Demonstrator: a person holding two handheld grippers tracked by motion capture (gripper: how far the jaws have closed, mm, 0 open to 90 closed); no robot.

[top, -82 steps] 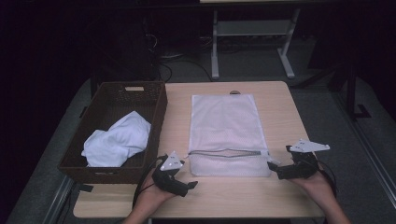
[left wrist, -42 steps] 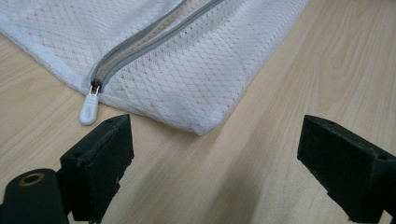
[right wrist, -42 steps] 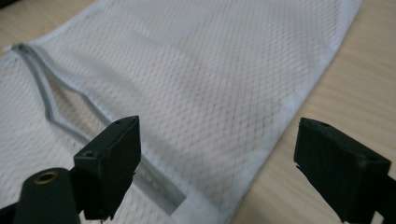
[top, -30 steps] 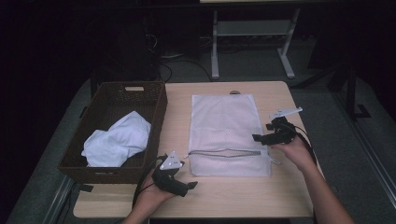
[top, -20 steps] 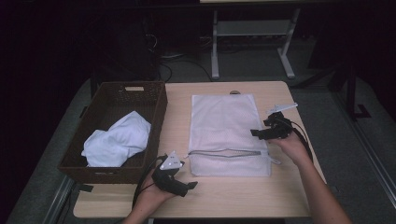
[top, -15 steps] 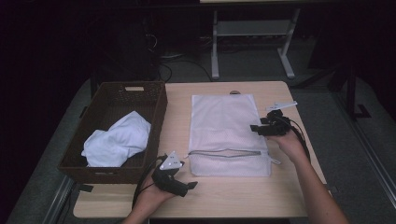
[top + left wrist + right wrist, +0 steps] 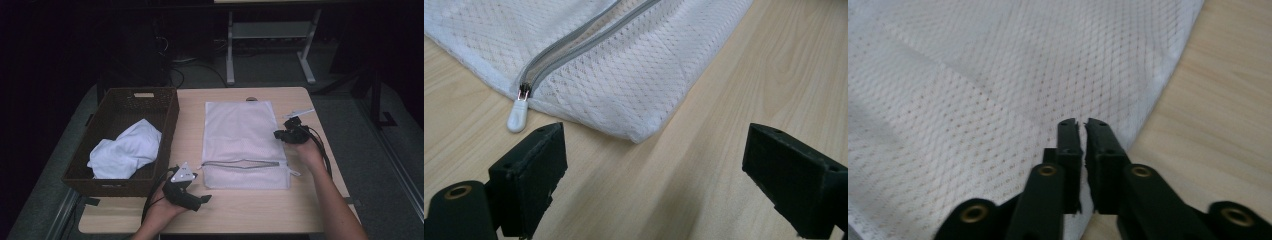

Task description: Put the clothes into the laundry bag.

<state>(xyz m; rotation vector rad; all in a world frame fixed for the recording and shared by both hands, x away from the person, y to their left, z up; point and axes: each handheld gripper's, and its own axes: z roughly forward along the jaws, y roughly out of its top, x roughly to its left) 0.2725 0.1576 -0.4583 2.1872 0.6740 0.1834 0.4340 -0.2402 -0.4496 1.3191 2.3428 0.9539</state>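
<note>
A white mesh bag point(image 7: 245, 142) lies flat on the wooden table point(image 7: 250, 215), with a grey zipper across its near end. In the left gripper view the zipper stands parted, and its white pull point(image 7: 517, 116) lies at the bag's point(image 7: 624, 75) corner. My left gripper point(image 7: 197, 192) rests on the table just short of that corner, jaws wide open point(image 7: 649, 175) with nothing between them. My right gripper point(image 7: 277, 134) is at the bag's right edge. Its jaws have just been closing and now stand shut point(image 7: 1080, 122) over the mesh point(image 7: 973, 90). I see no fabric pinched between them.
A dark woven basket point(image 7: 165, 107) stands at the table's left and holds a crumpled white cloth point(image 7: 125, 152). Bare wood runs along the front edge and to the right of the bag. A metal stand point(image 7: 270, 35) is on the floor behind the table.
My right gripper has moved from the bag's near right corner up along its right edge and inward onto the mesh, and its jaws have closed. The left gripper has stayed in place.
</note>
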